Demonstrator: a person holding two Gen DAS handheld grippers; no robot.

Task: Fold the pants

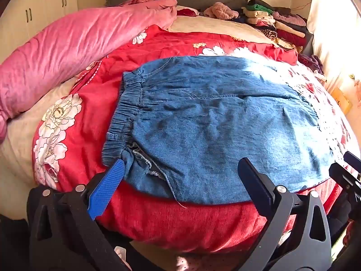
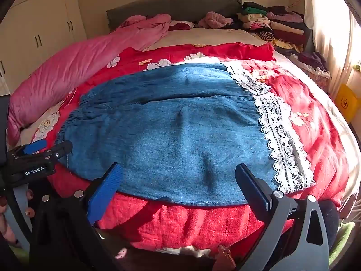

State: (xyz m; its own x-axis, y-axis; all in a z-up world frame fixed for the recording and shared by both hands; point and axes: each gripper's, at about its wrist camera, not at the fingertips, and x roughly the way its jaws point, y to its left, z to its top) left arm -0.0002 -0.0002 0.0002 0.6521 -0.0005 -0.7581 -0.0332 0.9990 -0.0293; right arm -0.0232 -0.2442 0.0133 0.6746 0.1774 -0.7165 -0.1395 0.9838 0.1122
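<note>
Blue denim pants lie flat across a red floral bedcover, one leg on the other. Their elastic waistband is at the left and the white lace hems at the right. My left gripper hovers open over the near edge at the waistband end, its blue pad beside the waistband corner. My right gripper stands open over the near edge toward the hem end. Neither has cloth between its fingers. Each gripper shows at the edge of the other's view: the right gripper and the left gripper.
A rolled pink quilt lies along the bed's left side. Stacks of folded clothes sit at the back right by the grey headboard. A wardrobe stands at the left and a sunlit curtain at the right.
</note>
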